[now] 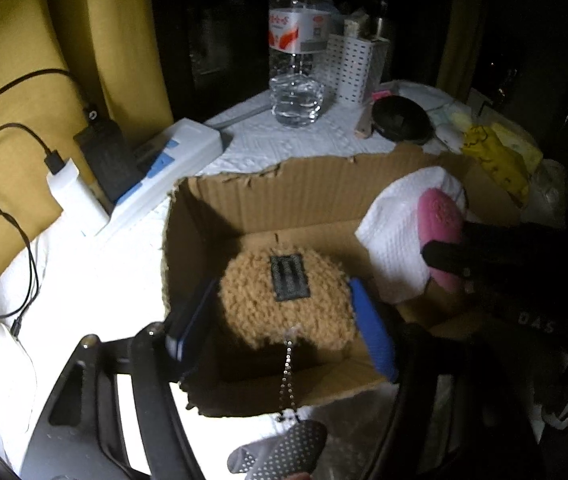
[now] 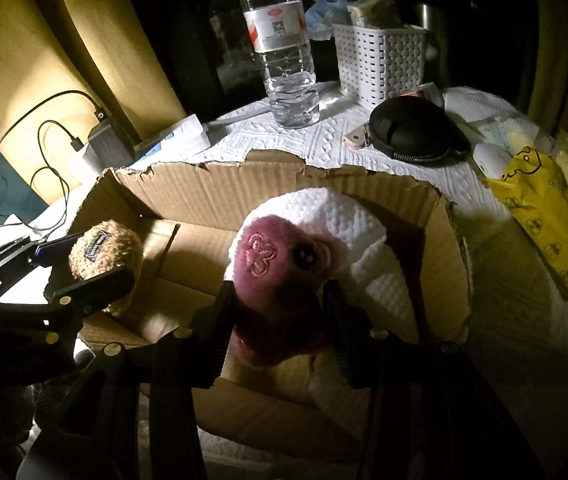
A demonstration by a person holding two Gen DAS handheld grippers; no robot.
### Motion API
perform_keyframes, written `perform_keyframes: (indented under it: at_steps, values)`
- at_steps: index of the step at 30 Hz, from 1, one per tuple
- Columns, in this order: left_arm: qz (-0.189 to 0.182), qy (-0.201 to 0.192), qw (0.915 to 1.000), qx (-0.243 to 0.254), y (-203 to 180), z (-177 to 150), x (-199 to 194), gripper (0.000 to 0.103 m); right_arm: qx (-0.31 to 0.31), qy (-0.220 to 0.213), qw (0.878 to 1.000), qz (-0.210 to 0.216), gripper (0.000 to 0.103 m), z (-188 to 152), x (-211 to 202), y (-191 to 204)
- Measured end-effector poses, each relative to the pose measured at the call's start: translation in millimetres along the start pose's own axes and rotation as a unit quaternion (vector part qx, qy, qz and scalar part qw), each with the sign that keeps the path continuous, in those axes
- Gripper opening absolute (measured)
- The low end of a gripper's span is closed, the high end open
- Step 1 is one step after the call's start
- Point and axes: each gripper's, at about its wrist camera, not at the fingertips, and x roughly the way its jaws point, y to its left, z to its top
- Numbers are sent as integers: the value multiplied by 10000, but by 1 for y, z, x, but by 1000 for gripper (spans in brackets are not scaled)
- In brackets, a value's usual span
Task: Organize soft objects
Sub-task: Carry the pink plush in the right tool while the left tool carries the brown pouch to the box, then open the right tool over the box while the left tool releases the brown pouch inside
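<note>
A torn cardboard box [image 1: 268, 196] stands open on the table; it also shows in the right wrist view [image 2: 220, 192]. My left gripper [image 1: 280, 324] is shut on a fuzzy brown plush [image 1: 284, 308] with a black patch and a bead chain, held over the box's left side; the plush also shows in the right wrist view [image 2: 104, 256]. My right gripper [image 2: 280, 312] is shut on a pink plush [image 2: 272, 264], held over the box's right side above a white paper towel wad [image 2: 347, 216]. The pink plush [image 1: 439, 220] and the towel [image 1: 395, 232] also show in the left wrist view.
A water bottle [image 2: 284, 52], a white basket [image 2: 379, 60], a black round case [image 2: 411, 128] and a yellow packet [image 2: 543, 208] lie behind and right of the box. A power strip [image 1: 164, 160] with chargers and cables sits left. Yellow curtain behind.
</note>
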Motion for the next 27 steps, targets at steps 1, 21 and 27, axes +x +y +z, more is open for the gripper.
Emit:
perform_keyframes:
  at_steps: [1, 21, 27]
  values:
    - [-9, -14, 10000, -5, 0, 0, -1, 72, 23, -4, 10000, 26, 49, 0, -2, 0]
    - [-112, -329, 9994, -28, -2, -18, -54, 79, -25, -293, 9995, -86, 61, -15, -61, 17]
    - [-168, -430, 9989, -31, -4, -28, -73, 79, -73, -375, 9992, -106, 61, -25, -79, 26]
